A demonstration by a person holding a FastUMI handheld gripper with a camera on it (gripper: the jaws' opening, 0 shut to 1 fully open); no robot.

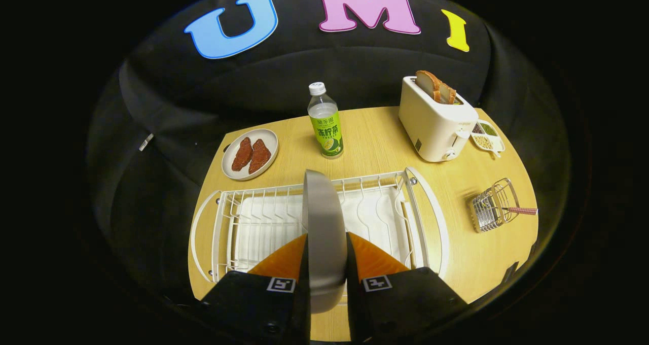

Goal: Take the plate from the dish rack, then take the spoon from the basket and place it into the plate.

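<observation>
As fingers [302, 264] clamp it, plate [324, 233] edge-on, above dish rack [243, 223].

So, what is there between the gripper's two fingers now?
In the gripper view, the gray plate stands on edge between the two fingers, which press on it from both sides, above the white dish rack.

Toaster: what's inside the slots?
Toaster holds brown bread slices, their tops sticking out; the lower parts are hidden inside. Gripper jaws press both faces of the upright grey plate over the dish rack.
</observation>
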